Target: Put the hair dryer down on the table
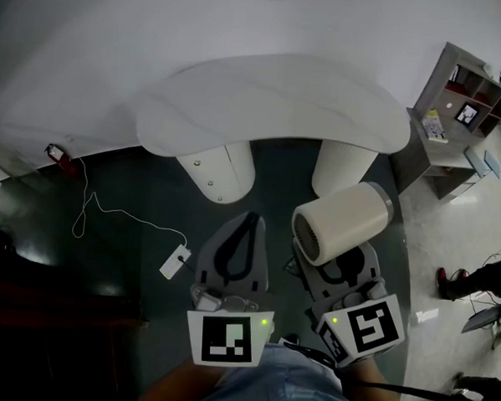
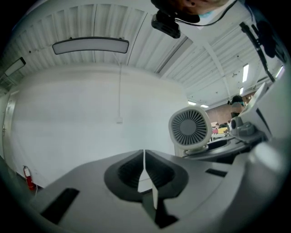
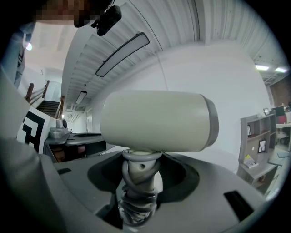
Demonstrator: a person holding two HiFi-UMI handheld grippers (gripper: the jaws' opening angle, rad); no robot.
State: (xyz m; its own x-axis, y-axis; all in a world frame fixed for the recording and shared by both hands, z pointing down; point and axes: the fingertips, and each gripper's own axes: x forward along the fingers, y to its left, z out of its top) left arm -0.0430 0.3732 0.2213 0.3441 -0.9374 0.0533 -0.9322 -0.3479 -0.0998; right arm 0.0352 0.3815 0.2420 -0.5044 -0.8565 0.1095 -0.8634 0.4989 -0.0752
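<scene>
A cream hair dryer [image 1: 337, 221] with a grey band at one end stands upright in my right gripper [image 1: 345, 263]. In the right gripper view the jaws are shut on the cord-wrapped handle, and the hair dryer's barrel [image 3: 154, 120] lies across above my right gripper [image 3: 138, 182]. My left gripper [image 1: 248, 220] is held beside it, shut and empty; in the left gripper view its jaws [image 2: 144, 168] meet with only a thin slit between them. The hair dryer's round grille [image 2: 190, 127] shows to its right. The white table [image 1: 272, 104] lies ahead, and both grippers are short of its near edge.
Two white pedestal legs [image 1: 223, 169] [image 1: 343, 167] hold up the table over a dark floor. A white cable with a plug [image 1: 174, 261] lies on the floor at left. A grey shelf unit [image 1: 465, 106] stands at right. A person's shoe [image 1: 449, 284] shows at far right.
</scene>
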